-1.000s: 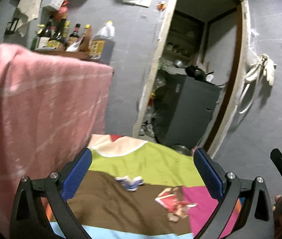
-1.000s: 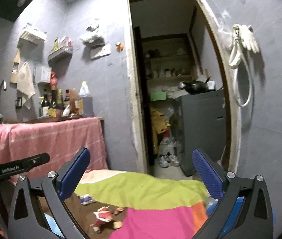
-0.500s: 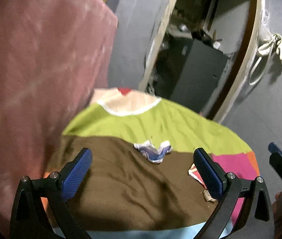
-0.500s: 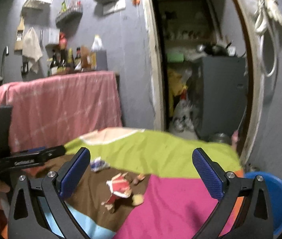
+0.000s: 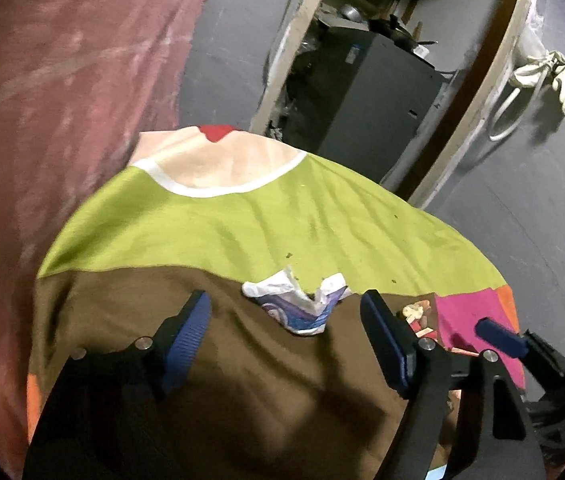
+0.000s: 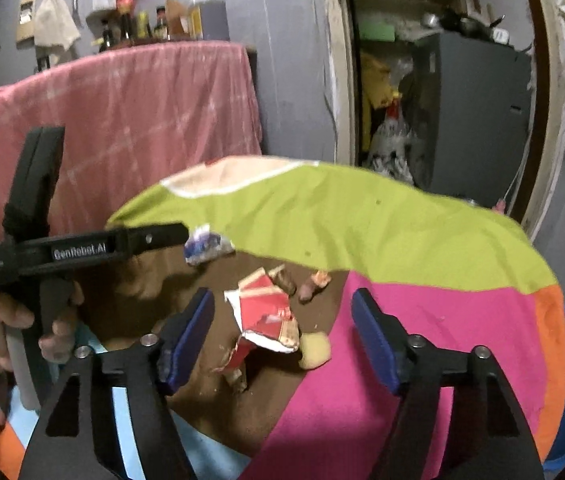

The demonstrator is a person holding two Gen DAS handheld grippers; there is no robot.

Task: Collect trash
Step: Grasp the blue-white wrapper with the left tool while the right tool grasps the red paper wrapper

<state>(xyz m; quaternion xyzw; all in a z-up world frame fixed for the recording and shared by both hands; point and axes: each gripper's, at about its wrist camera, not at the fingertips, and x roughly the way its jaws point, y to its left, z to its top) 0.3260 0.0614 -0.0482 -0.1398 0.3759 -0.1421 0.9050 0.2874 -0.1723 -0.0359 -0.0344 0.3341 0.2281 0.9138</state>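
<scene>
My left gripper and right gripper, jaws just narrowing yet empty, hover over the colourful cloth-covered worktop. I'd straddle the crumpled blue-white wrapper and torn red-white packet, then pinch low.

One legible marking: "GenRobot.AI", in white letters on the black side bar of the left gripper, seen in the right wrist view. A small white logo left of it is unreadable. Print on the wrappers and bottles is too blurred to read.
</scene>
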